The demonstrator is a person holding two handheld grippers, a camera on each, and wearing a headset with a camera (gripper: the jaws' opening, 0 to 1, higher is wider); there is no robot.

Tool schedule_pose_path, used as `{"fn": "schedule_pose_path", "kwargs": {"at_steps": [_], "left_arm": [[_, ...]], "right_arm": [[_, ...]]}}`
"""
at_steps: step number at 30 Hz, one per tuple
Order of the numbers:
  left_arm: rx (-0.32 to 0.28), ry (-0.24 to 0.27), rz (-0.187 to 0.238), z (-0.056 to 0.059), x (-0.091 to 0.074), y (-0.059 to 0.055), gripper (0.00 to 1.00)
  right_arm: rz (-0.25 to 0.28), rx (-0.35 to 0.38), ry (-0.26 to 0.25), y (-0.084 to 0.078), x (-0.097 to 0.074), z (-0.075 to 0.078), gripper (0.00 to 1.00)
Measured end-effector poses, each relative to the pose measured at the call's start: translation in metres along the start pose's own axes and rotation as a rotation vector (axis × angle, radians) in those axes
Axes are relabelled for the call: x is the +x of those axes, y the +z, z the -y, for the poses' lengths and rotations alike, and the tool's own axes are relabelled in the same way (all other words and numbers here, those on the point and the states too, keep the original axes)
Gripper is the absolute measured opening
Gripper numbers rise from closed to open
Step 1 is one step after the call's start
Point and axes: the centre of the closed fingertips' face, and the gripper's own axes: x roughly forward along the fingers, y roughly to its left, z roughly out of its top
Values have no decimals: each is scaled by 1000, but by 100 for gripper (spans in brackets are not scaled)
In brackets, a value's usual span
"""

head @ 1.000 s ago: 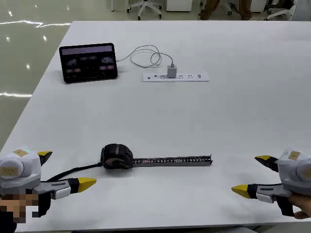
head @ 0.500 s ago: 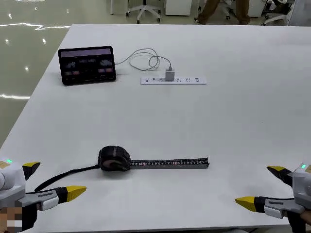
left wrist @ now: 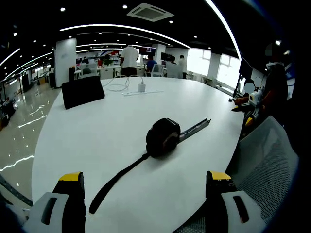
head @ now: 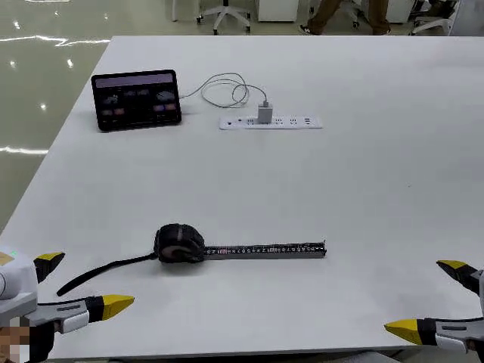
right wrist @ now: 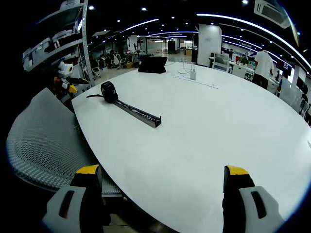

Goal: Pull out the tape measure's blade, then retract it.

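To retract cleanly, the left gripper [head: 85, 281] should close on the tape measure [head: 180, 243] and steady it. The right gripper [head: 427, 297] should then guide the blade [head: 265, 250] tip back so it doesn't whip. Both sets of fingers stand wide open, holding and touching nothing, low at the desk's [head: 302, 181] near edge. The tape measure lies between them, blade out rightward, strap [head: 106, 270] trailing toward the left fingers.

Open tabletop [head: 340, 181] around tape measure [head: 180, 243]

Open-plan office: swivel chairs [head: 224, 10], ceiling strip lights [left wrist: 116, 25], large white table [head: 363, 174].
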Motion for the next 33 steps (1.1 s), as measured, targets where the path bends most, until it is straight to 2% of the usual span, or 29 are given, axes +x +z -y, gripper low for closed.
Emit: {"fn": "schedule_pose_path", "kwargs": {"at_steps": [4, 10, 19, 26, 33], "left_arm": [[-1, -3, -7, 0, -1, -1, 100], [5, -9, -4, 2, 0, 3, 100], [5, -7, -15, 0, 2, 3, 100], [3, -20, -23, 3, 4, 2, 100], [-3, -18, -18, 2, 5, 5, 100]], "right_arm": [[5, -6, -9, -2, -5, 1, 100], [9, -6, -13, -1, -8, 4, 100], [16, -5, -1, 2, -8, 3, 100], [11, -6, -2, 3, -8, 6, 100], [9, -3, -1, 4, -9, 7, 100]]}}
